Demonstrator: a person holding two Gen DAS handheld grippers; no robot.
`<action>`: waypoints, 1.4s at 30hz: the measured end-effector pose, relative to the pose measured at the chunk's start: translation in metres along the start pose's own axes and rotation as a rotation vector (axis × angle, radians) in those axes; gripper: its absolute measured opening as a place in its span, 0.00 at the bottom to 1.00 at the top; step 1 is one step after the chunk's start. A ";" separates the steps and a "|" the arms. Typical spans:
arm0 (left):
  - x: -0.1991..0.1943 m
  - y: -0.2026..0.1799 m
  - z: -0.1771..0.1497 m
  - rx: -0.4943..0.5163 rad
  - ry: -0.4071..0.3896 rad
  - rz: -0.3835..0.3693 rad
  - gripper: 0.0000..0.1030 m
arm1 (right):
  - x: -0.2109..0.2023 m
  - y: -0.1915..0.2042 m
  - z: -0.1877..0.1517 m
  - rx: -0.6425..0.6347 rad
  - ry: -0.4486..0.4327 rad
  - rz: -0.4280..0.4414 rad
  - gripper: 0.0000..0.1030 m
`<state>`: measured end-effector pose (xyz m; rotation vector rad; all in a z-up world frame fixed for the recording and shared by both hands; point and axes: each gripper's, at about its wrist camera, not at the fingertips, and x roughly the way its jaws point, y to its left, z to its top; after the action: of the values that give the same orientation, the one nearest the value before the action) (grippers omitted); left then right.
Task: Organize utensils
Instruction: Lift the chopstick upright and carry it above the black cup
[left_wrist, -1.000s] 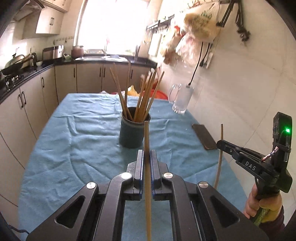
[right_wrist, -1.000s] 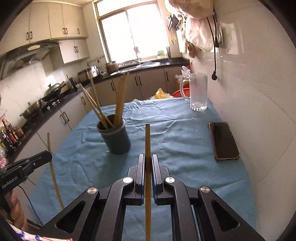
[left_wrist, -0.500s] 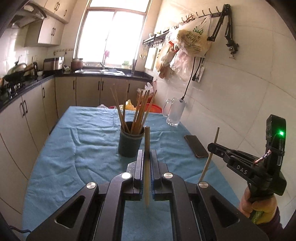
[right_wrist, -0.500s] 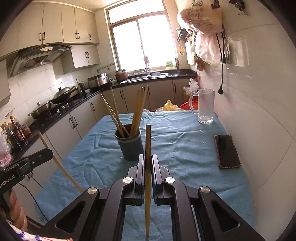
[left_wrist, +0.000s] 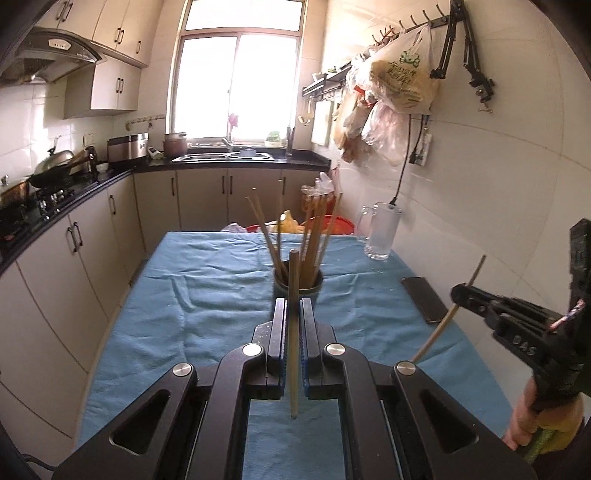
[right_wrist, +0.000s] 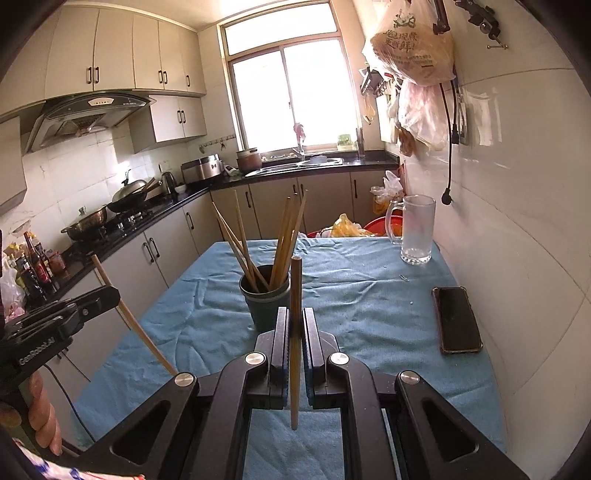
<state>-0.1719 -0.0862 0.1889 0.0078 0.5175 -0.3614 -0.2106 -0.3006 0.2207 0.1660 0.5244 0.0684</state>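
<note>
We are clamping one chopstick (left_wrist: 294, 332) in our left gripper (left_wrist: 294, 314), another chopstick (right_wrist: 295, 339) in our right gripper (right_wrist: 295, 325), dark cup (right_wrist: 264, 301) of chopsticks standing ahead on the blue cloth (right_wrist: 369, 295), phone (right_wrist: 457, 319) and glass mug (right_wrist: 415, 229) lying aside by the wall.

Straight ahead of each gripper stands the chopstick cup (right_wrist: 265, 297); the phone (right_wrist: 457, 319) and glass mug (right_wrist: 415, 229) crowd the right; bench (left_wrist: 207, 291) lies bare left.

A plain blue cloth (right_wrist: 369, 295) covers the table. On it, a dark grey-green holder (right_wrist: 264, 301) carries light brown chopsticks (right_wrist: 284, 240). Right of the holder lie a black phone (right_wrist: 458, 319) and a clear glass mug (right_wrist: 417, 229). Behind the holder, the cabinets (right_wrist: 155, 251) are beige with a black worktop (right_wrist: 295, 171), and a red basin (right_wrist: 380, 225) shows. The fingers (right_wrist: 282, 343) are black.
</note>
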 end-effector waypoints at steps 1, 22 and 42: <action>0.000 0.000 0.000 0.005 0.000 0.013 0.05 | 0.000 0.000 0.000 -0.001 -0.001 0.001 0.06; 0.006 0.004 0.002 0.040 0.026 0.075 0.05 | -0.003 0.012 0.009 -0.040 -0.008 0.015 0.06; -0.004 0.000 0.011 0.065 0.008 0.040 0.05 | -0.004 0.016 0.013 -0.039 -0.021 0.018 0.06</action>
<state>-0.1702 -0.0860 0.2004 0.0824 0.5131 -0.3389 -0.2078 -0.2869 0.2365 0.1333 0.5007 0.0942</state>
